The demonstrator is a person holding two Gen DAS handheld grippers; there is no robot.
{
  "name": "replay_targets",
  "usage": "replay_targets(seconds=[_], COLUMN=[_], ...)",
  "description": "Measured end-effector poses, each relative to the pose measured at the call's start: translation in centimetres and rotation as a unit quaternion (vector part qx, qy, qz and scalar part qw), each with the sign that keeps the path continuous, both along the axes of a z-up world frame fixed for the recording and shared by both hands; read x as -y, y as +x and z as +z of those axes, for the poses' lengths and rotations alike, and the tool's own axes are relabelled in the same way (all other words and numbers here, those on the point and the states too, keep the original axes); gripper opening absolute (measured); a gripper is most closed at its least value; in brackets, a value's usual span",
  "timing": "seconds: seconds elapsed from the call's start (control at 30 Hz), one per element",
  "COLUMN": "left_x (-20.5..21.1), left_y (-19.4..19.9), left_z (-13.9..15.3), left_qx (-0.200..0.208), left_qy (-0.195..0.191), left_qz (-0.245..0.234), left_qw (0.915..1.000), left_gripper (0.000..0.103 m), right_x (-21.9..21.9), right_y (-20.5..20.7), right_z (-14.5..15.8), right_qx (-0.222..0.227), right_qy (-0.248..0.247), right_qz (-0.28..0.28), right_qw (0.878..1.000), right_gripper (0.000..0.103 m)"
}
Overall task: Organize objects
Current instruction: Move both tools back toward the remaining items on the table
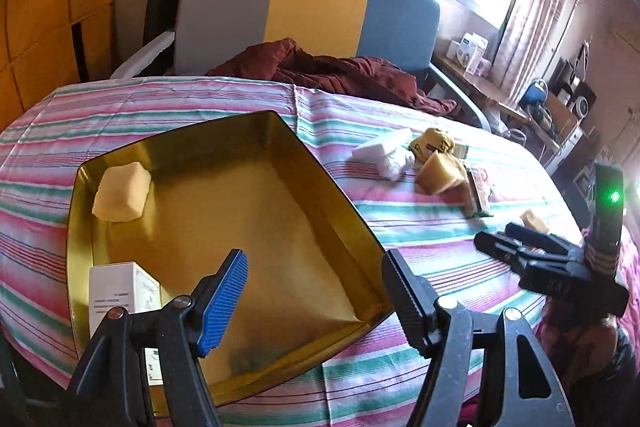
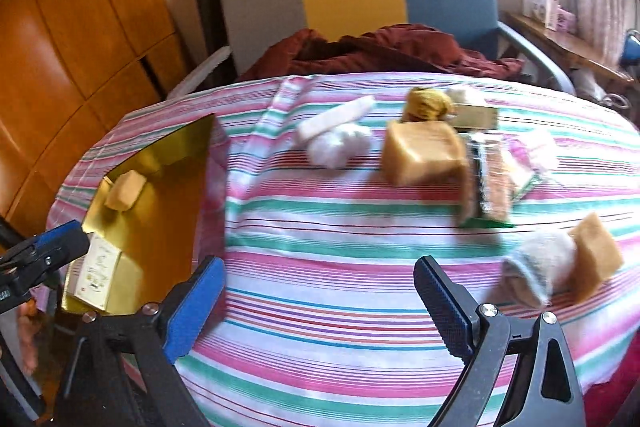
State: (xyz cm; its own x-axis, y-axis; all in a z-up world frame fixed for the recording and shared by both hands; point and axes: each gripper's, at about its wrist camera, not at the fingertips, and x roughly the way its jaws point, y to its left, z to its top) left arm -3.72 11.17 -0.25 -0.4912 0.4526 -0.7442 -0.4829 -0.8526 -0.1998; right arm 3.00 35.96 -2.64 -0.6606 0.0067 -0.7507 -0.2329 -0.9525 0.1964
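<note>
Hovering over a gold tin [image 1: 224, 227] on a desk [image 2: 320, 267] spread with a pink, green and white striped cloth, the left gripper [image 1: 316, 299] has its jaws wide and holds nothing. One jaw hangs above the tin's floor, the other just outside its near right wall. The tin holds a pale yellow block [image 1: 122, 191] in its far left corner and a white box [image 1: 120, 291] against its near left wall; the box carries small dark print and a line drawing, too small to read.

The right gripper [image 2: 320, 311] sits to the right of the tin, above bare cloth, jaws also wide and empty. Ahead of it lies a loose cluster: a white bar [image 2: 336, 121] touching a cotton wad [image 2: 340, 145], a tan block [image 2: 424, 155], a yellow crumpled wrapper [image 2: 428, 103] with dark lettering that cannot be made out, a green-edged packet [image 2: 492, 187] and a small flat carton [image 2: 476, 117]. Nearer, to the right, a fuzzy white bundle [image 2: 536, 267] touches a second tan block [image 2: 596, 251]. Motion blur smears any labels on these.

Beyond the desk stands a grey, yellow and blue chair [image 1: 304, 11] with a maroon cloth [image 1: 340, 71] heaped on its seat. Boxes on the window ledge [image 1: 472, 51] are too far to read.
</note>
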Motion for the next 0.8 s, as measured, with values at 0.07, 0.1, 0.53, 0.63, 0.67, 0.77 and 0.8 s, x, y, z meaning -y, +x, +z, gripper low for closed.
replay_targets(seconds=[0.07,0.1,0.53,0.63,0.67,0.77,0.8], left_x=[-0.8,-1.1,-5.9,-6.8,-7.0,-7.9,-8.2], left_y=[0.3,0.4,2.0,2.2,2.3,2.5,2.6], left_z=[0.1,0.1,0.0,-0.3,-0.4,-0.7,-0.8], left_qx=[-0.005,-0.009,-0.036,-0.032,-0.031,-0.029,-0.029], left_qy=[-0.007,-0.011,-0.053,-0.059,-0.061,-0.066,-0.068], left_qz=[-0.006,-0.009,-0.062,-0.075,-0.079,-0.090,-0.094], left_qw=[0.9999,0.9999,0.9960,0.9949,0.9945,0.9933,0.9928], left_gripper=[0.070,0.070,0.070,0.070,0.070,0.070,0.070], right_x=[-0.9,-1.5,-7.2,-8.3,-8.7,-9.7,-10.0], right_y=[0.3,0.6,2.2,2.5,2.6,2.8,2.9], right_z=[0.1,0.2,2.2,2.2,2.2,1.9,1.9], right_qx=[0.002,0.002,-0.001,0.002,0.003,0.006,0.007], right_qy=[0.007,0.011,0.043,0.045,0.045,0.040,0.038], right_qz=[-0.011,-0.016,-0.082,-0.094,-0.099,-0.110,-0.112], right_qw=[1.000,1.000,0.996,0.995,0.994,0.993,0.993], right_gripper=[0.097,0.097,0.100,0.101,0.101,0.101,0.101])
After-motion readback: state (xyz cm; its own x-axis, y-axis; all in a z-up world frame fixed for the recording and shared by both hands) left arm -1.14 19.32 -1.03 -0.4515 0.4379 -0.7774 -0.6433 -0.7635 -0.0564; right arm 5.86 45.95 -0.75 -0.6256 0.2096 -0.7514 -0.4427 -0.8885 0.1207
